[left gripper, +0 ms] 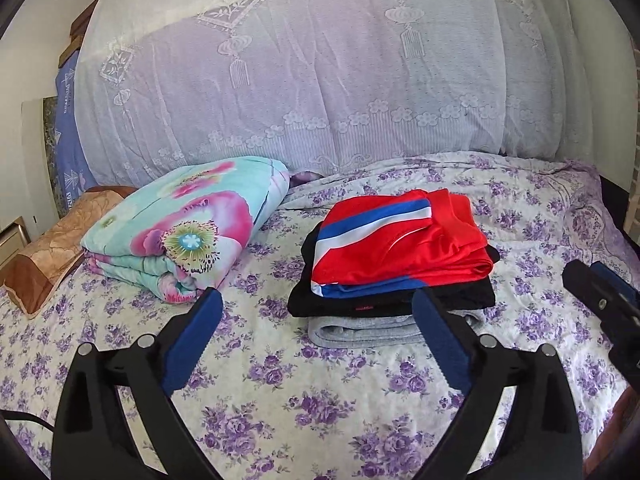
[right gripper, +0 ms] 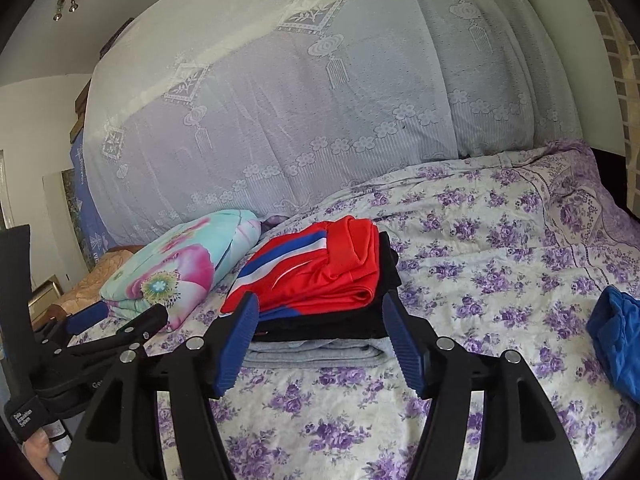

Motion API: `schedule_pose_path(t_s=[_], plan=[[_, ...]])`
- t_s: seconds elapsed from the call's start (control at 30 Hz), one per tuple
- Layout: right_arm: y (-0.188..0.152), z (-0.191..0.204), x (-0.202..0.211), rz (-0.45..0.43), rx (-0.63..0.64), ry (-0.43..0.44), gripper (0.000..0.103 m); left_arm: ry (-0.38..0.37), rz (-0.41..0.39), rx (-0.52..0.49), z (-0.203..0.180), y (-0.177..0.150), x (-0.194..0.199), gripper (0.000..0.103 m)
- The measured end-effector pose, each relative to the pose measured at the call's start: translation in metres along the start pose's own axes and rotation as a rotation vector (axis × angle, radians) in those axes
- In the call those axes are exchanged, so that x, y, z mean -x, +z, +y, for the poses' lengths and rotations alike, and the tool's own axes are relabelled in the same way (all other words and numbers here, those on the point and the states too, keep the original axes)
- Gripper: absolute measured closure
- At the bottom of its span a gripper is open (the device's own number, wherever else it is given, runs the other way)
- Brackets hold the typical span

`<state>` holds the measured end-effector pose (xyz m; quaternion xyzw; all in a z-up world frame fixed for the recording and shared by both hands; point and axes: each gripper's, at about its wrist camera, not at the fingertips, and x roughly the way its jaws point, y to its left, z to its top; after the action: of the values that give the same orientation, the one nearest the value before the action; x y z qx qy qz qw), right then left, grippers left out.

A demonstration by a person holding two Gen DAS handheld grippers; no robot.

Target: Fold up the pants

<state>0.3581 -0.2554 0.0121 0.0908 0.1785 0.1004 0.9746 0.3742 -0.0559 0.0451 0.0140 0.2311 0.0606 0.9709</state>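
On the bed sits a stack of folded garments: red pants on top, a black piece under them, a grey one at the bottom. A blue garment lies crumpled well to the right, seemingly the next to fold. To do that well, both claws should swing right, pinch its waistband corners, and spread it flat on bare sheet clear of the stack before any crease is made. The left claw hovers above the bed just short of the stack, fingers spread wide and holding nothing. The right claw is level beside it, also agape and empty, its fingers framing the stack's near edge. A folded floral quilt rests to the left.
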Motion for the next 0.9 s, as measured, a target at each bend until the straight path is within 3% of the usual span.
schedule_pose_path(t_s=[0.13,0.2,0.3,0.9], plan=[[-0.007,-0.003,-0.009,0.022,0.005,-0.004,0.033,-0.033,0.025,0.024,0.002,-0.011,-0.012,0.005],[-0.008,-0.003,-0.011,0.023,0.005,-0.014,0.024,-0.041,0.057,0.027,0.003,-0.018,-0.021,0.005],[-0.010,0.001,-0.011,0.009,0.025,-0.024,0.022,-0.052,0.114,0.015,0.003,-0.024,-0.033,0.005],[-0.009,0.018,-0.002,-0.008,0.091,-0.020,0.018,-0.085,0.051,-0.013,-0.006,-0.016,-0.002,0.005]])
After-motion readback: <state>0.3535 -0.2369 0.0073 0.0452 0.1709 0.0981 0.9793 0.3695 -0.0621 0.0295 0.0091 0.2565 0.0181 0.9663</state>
